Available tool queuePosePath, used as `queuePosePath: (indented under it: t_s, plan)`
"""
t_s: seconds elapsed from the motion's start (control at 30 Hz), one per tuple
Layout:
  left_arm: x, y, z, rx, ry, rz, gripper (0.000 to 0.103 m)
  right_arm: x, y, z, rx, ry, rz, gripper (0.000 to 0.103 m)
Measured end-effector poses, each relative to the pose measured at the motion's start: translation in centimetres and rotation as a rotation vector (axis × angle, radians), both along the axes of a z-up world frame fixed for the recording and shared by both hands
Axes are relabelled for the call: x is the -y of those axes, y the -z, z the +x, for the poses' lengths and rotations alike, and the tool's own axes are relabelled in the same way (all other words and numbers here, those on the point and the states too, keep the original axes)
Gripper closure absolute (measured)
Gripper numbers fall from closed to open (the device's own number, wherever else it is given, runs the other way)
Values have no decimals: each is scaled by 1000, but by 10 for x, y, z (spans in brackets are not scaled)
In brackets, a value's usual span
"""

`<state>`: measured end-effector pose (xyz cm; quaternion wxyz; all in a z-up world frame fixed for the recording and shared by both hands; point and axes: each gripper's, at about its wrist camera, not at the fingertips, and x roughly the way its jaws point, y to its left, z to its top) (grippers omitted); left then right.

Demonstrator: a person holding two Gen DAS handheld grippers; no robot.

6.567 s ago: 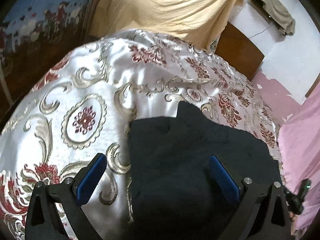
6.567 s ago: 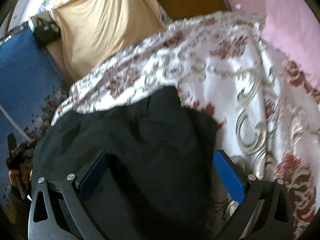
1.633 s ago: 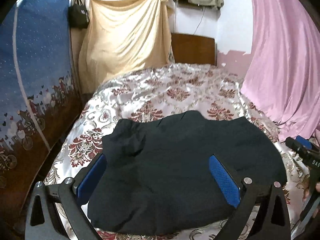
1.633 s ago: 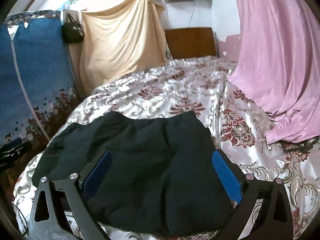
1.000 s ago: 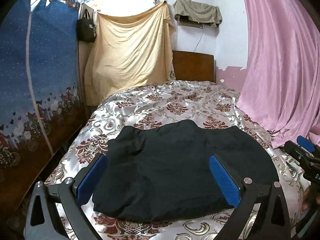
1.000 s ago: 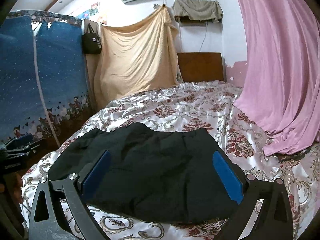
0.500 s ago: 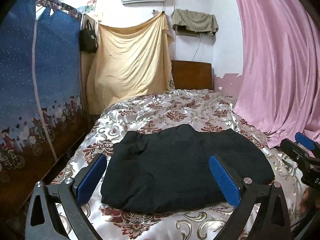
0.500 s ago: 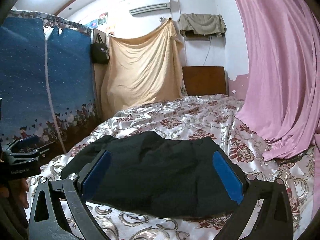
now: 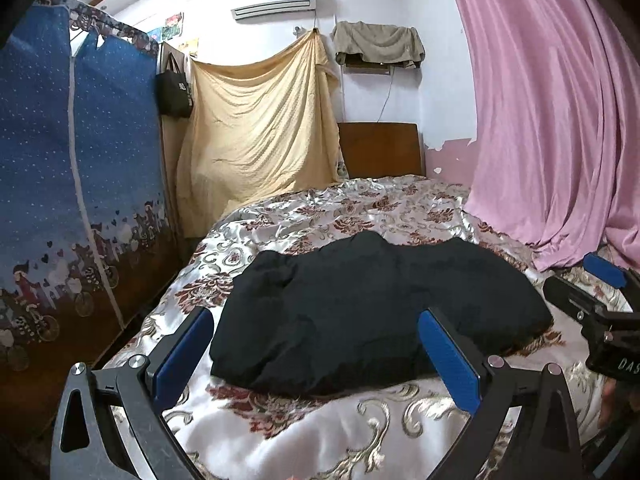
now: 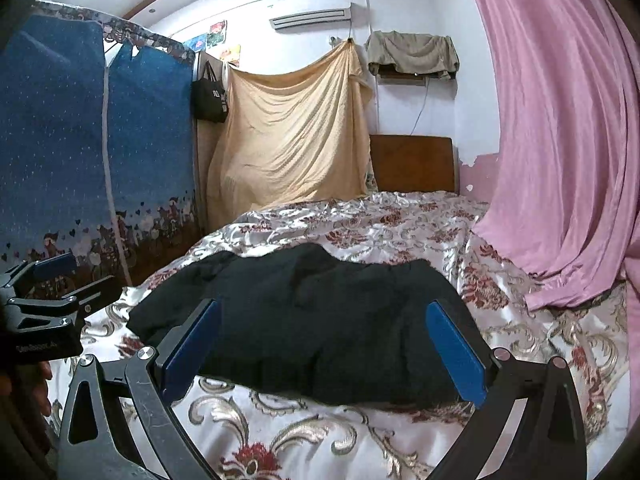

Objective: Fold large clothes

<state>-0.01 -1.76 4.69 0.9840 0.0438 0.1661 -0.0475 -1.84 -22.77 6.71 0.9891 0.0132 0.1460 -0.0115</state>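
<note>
Above the folded black fabric garment (image 9: 372,312) on the floral satin bedspread (image 9: 320,420), keep your left tool (image 9: 316,364) and right tool (image 10: 324,350) wide and empty, lifting clear without snagging.

Left gripper (image 9: 316,354) level, blue-padded fingers (image 9: 448,364) spread wide, nothing held; right gripper (image 10: 324,350) likewise agape and empty, alongside at same height
</note>
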Motion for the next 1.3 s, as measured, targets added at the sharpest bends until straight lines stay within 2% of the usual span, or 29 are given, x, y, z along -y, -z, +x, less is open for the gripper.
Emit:
queuePosePath:
  t_s: [0.27, 0.63, 1.3]
  plan:
    - [-10, 21, -12, -23, -22, 3, 0, 4, 20, -8, -32, 14, -6, 3]
    - [-18, 34, -13, -62, -30, -5, 0, 2, 34, -7, -71, 7, -9, 2]
    - [-19, 38, -11, -76, -30, -7, 0, -1, 44, -2, -103, -7, -8, 2]
